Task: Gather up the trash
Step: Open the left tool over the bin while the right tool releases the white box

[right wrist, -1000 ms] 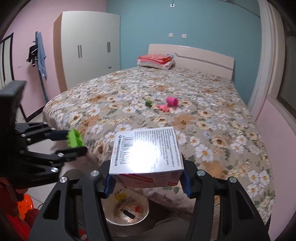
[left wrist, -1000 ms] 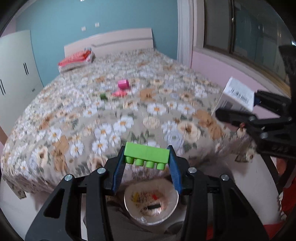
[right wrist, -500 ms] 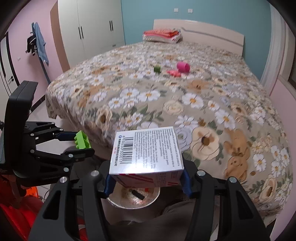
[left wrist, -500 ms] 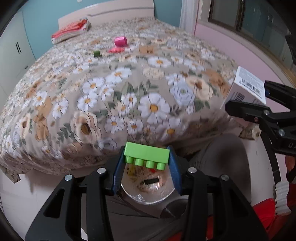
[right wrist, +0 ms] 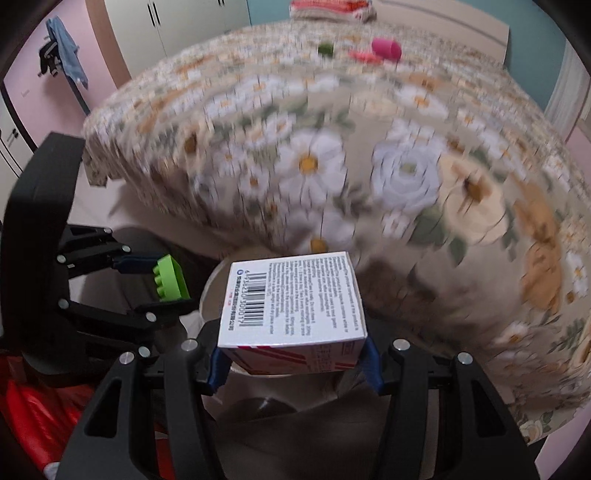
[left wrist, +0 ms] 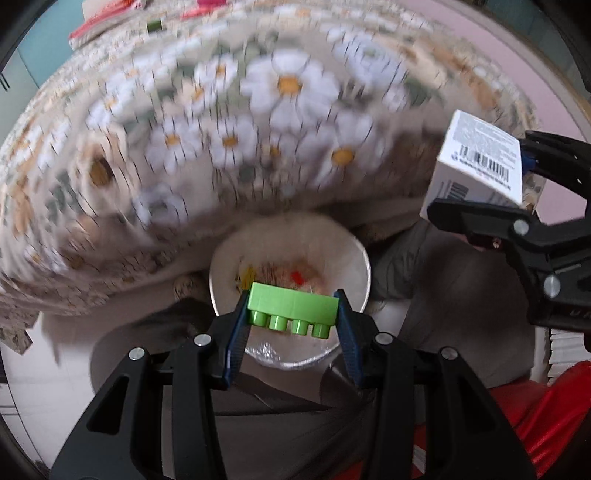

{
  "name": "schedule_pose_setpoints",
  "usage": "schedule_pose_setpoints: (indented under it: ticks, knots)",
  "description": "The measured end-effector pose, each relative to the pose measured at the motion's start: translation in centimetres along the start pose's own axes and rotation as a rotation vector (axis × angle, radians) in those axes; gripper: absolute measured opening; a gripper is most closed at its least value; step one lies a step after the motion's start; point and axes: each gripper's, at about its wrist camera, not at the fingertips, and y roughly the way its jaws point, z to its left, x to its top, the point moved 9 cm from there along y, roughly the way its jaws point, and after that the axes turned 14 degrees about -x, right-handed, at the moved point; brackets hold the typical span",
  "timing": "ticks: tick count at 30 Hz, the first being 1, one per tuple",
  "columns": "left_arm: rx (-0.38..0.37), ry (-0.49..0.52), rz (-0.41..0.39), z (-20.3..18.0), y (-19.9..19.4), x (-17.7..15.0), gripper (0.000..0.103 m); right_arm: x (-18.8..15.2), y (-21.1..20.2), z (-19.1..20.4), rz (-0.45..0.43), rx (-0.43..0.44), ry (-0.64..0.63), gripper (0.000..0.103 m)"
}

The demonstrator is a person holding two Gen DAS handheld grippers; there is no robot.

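My left gripper [left wrist: 292,314] is shut on a green toy brick [left wrist: 293,305], studs toward the camera, right above a round bin [left wrist: 225,266] on the floor at the foot of the bed. Small yellow and red scraps lie inside the bin. My right gripper [right wrist: 293,350] is shut on a white carton [right wrist: 291,302] with a barcode, which covers most of the bin [right wrist: 210,288] in that view. In the right wrist view the left gripper [right wrist: 159,284] with the green brick [right wrist: 170,277] sits to the left. The carton [left wrist: 476,162] shows at right in the left wrist view.
The flowered bedspread [right wrist: 369,147] fills the view beyond the bin. On the bed lie a pink cup [right wrist: 386,48], a small green block [right wrist: 325,48] and folded red cloth [right wrist: 328,9]. A white wardrobe [right wrist: 177,29] stands far left. Something red [left wrist: 546,417] lies low beside me.
Both grippers have sunk toward the floor and tipped downward, each keeping its load. The bin now looks larger and sits right under the green brick and the carton.
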Motion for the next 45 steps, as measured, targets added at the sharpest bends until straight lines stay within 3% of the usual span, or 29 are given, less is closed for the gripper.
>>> schedule_pose_setpoints:
  ticks: [11,23,45]
  knots:
    - [-0.064,-0.090,0.187,2.8,7.8,-2.9,0.045,-4.3,7.4,2.0,0.185,0.015,-0.040,0.058]
    - [-0.090,-0.133,0.321,4.0,13.7,-4.8,0.045,-7.1,13.8,3.4,0.334,0.017,-0.044,0.058]
    - [-0.128,-0.257,0.434,6.1,21.3,-7.6,0.045,-9.0,22.6,6.4,0.563,0.039,0.000,0.058]
